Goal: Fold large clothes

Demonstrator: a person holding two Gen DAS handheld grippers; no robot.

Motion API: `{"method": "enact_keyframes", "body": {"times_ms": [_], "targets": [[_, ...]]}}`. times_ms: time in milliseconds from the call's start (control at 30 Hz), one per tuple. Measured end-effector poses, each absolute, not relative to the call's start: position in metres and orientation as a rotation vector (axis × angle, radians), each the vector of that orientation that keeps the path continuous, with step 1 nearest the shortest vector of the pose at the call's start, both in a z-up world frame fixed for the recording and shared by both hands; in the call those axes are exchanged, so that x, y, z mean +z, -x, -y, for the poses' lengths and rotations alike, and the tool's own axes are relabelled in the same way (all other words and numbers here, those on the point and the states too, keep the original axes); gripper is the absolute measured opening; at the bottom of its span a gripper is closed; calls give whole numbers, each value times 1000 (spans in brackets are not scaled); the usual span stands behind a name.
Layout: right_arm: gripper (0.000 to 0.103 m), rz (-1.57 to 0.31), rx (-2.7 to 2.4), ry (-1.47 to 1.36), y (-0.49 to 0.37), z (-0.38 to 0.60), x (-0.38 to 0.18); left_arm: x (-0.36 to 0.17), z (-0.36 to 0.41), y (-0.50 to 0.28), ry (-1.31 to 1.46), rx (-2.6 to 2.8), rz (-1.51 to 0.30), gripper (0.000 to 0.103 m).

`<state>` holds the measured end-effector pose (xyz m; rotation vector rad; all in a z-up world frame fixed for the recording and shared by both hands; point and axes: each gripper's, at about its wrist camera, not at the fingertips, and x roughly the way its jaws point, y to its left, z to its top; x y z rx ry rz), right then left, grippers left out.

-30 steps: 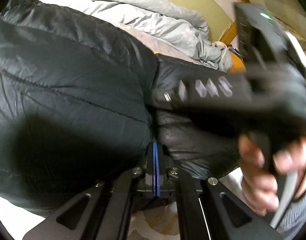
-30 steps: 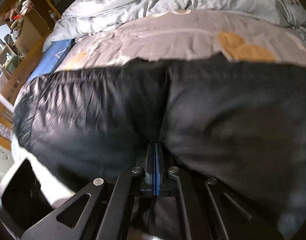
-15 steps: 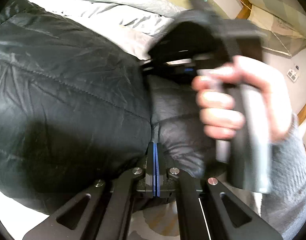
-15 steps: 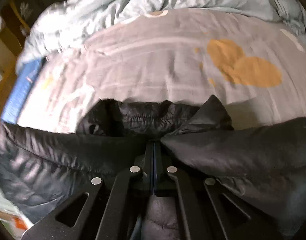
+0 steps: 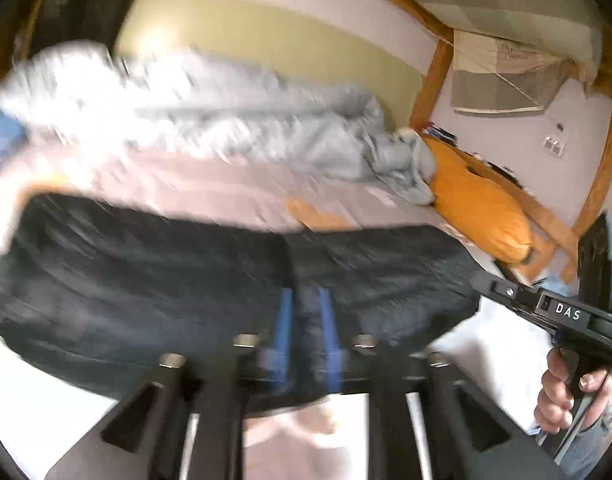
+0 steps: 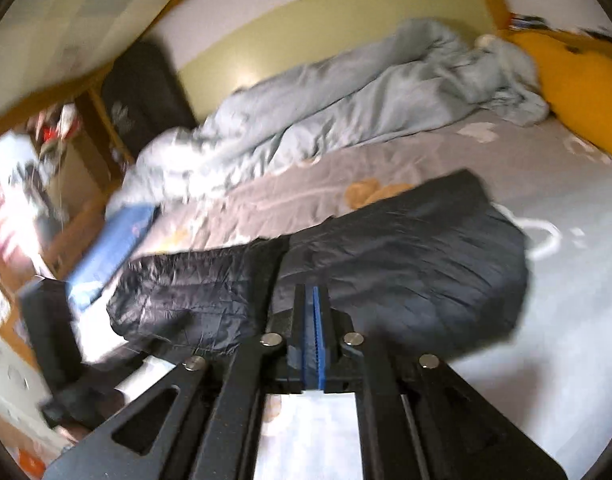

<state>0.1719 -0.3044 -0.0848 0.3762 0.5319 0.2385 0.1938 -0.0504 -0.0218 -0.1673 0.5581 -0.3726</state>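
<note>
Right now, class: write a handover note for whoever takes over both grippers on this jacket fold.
Left gripper: jaws have just been opening; blue pads apart, nothing pinched between them, though the view is blurred.
Right gripper: jaws have just been opening; only a thin gap shows, no cloth in it.
Jacket: black, lying folded in a compact bundle on the bed, in front of both grippers. Grey duvet is bunched behind it, orange pillow at the head.
Done: jacket folded over and let go.
Left: check the edges line up, tidy any loose flap, then take the next garment if there is one.
</note>
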Motion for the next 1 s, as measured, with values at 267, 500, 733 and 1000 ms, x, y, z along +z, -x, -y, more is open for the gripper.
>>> {"method": "enact_keyframes", "body": {"times_ms": [267,500,733,1000], "targets": [[90,-511,89,-618,-174,361,-132,-8,-62,-151,204,-110,-470,103],[90,-502,87,-866,-192,400,-177,-57,-123,-181,327,36,-557,102],[90,-530,158,-892,-215,393,-191,-86,-122,-214,332,-34,-653,102],[82,-502,149,-913,-220,400,-197,-105,-131,-237,450,-136,-719,85]]}}
